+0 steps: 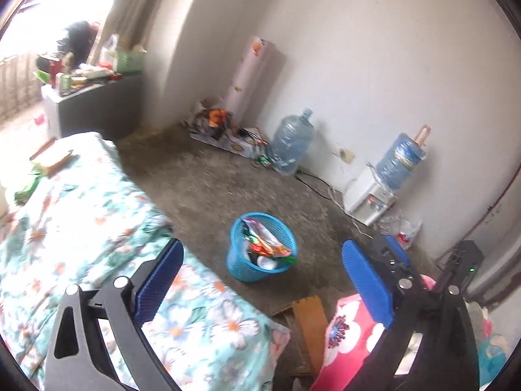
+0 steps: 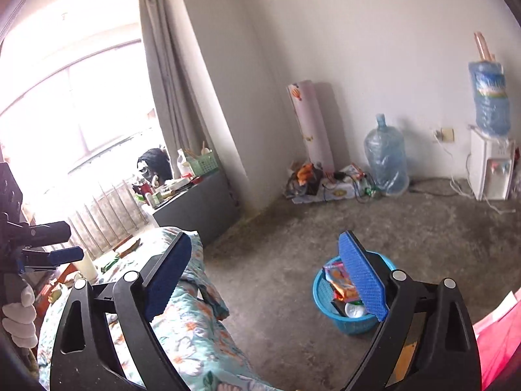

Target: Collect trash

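A blue plastic basket (image 1: pixel 244 272) stands on the grey floor beside the bed and holds colourful wrappers (image 1: pixel 270 244) and a white lid. My left gripper (image 1: pixel 263 246) hangs high above it, open, with nothing between its blue pads (image 1: pixel 368 283). In the right wrist view the same basket (image 2: pixel 355 324) sits low right, partly behind one pad. My right gripper (image 2: pixel 265 239) is open and empty too. The left gripper (image 2: pixel 49 255) shows at the left edge, held by a white-gloved hand (image 2: pixel 19 312). A brown cardboard piece (image 1: pixel 52 159) and green scraps (image 1: pixel 26 192) lie on the bed.
The bed has a floral cover (image 1: pixel 81 221). Along the wall stand a rolled mat (image 1: pixel 254 78), a clutter pile with cables (image 1: pixel 224 130), a water jug (image 1: pixel 291 143) and a dispenser (image 1: pixel 368 198). A grey cabinet (image 2: pixel 198 205) sits by the window. Pink floral fabric (image 1: pixel 345 329) lies near.
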`<state>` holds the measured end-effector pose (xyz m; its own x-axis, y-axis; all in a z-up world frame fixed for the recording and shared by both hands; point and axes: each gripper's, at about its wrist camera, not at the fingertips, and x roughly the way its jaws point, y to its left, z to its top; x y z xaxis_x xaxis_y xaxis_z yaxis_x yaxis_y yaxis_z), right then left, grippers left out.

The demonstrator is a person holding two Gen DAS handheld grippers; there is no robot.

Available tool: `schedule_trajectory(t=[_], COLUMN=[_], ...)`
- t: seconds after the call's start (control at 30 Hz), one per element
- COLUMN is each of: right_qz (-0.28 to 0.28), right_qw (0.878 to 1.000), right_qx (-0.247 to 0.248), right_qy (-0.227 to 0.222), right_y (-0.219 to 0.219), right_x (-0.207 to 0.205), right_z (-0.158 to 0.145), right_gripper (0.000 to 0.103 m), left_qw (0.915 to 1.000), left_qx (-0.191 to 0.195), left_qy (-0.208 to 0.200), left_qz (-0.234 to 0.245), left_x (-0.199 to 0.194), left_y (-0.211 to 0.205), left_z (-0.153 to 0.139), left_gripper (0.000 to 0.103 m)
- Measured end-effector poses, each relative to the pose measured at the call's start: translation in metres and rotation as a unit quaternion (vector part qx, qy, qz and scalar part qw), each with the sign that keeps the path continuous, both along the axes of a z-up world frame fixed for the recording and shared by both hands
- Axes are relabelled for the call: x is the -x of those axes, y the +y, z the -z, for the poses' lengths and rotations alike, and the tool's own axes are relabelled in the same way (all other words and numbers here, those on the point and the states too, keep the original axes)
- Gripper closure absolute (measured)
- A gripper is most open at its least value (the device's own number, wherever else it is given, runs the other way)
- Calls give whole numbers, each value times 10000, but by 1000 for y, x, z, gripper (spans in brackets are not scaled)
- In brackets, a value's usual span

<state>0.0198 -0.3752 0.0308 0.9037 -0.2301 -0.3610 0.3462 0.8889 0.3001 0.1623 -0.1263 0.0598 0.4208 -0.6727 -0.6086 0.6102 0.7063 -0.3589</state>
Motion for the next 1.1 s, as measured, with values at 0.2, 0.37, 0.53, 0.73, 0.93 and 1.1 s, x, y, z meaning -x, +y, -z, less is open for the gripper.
schedule_trajectory(t=[0.2,0.37,0.53,0.73,0.93,1.1], right_qz=[-524,-927,-1153,-1217,-1136,-1099], right_qw=[9966,9905,9852,9829,9826,9842], right_qx=[615,927,1134,1261,1306,1099], right_qy=[166,415,565,570,674,847], right_y=[61,103,133,154,153,144], right_x=[2,7,12,21,20,16], right_z=[-15,-9,-7,-12,-2,12], right_gripper=[8,8,8,8,8,8], left_qw=[9921,9815,9637,9520,9487,9535], left_qx=[-478,-800,-1238,-1647,-1574,-1831], left_qy=[-117,-240,-569,-937,-1120,-916], left_qz=[-1154,-1722,-2294,-2406,-2501,-2212], left_x=[49,80,109,125,125,116], left_y=[71,104,128,139,132,110], left_z=[16,30,39,39,33,52], left_gripper=[6,6,6,6,6,6])
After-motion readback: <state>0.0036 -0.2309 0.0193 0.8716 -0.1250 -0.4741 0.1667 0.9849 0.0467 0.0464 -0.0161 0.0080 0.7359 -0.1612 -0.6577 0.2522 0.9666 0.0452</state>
